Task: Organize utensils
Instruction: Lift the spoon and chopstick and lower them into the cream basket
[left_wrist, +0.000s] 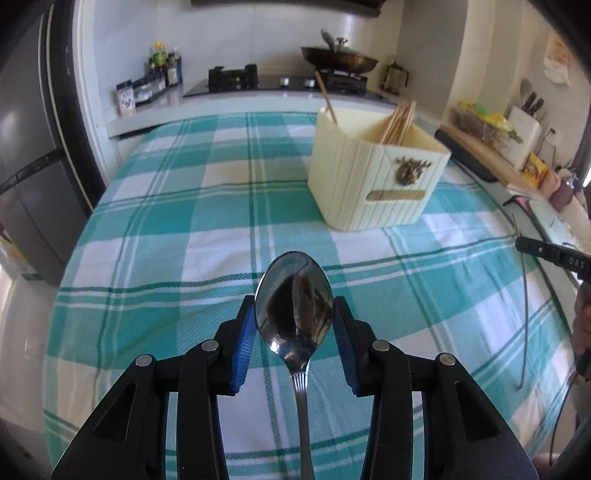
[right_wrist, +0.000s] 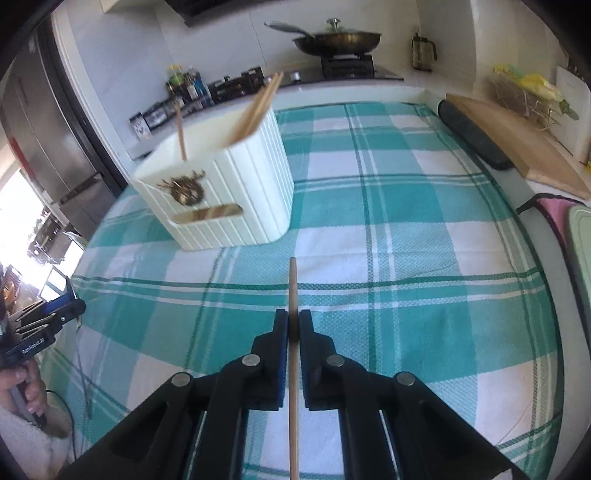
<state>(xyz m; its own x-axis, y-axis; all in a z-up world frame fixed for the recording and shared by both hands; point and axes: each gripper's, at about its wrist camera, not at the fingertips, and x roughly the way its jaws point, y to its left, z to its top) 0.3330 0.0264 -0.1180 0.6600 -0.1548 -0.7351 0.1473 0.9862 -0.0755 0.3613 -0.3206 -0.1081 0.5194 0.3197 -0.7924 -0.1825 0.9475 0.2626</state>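
My left gripper (left_wrist: 294, 314) is shut on a shiny metal spoon (left_wrist: 295, 310); the blue pads press both sides of the bowl, and the handle runs back toward the camera. My right gripper (right_wrist: 293, 323) is shut on a wooden chopstick (right_wrist: 293, 284), whose tip pokes out past the pads above the cloth. A cream ribbed utensil holder (left_wrist: 373, 173) (right_wrist: 221, 184) with a gold emblem stands upright on the checked cloth, holding several wooden chopsticks (left_wrist: 400, 120) (right_wrist: 258, 105). It sits ahead and to the right of the spoon, and ahead and to the left of the held chopstick.
A teal and white checked cloth (left_wrist: 192, 229) (right_wrist: 406, 240) covers the table. Behind it runs a counter with a stove and a pan (right_wrist: 338, 38). A wooden board (right_wrist: 517, 144) and knife block (left_wrist: 524, 122) sit at the right. The other gripper (right_wrist: 44, 325) and a hand show at the left edge.
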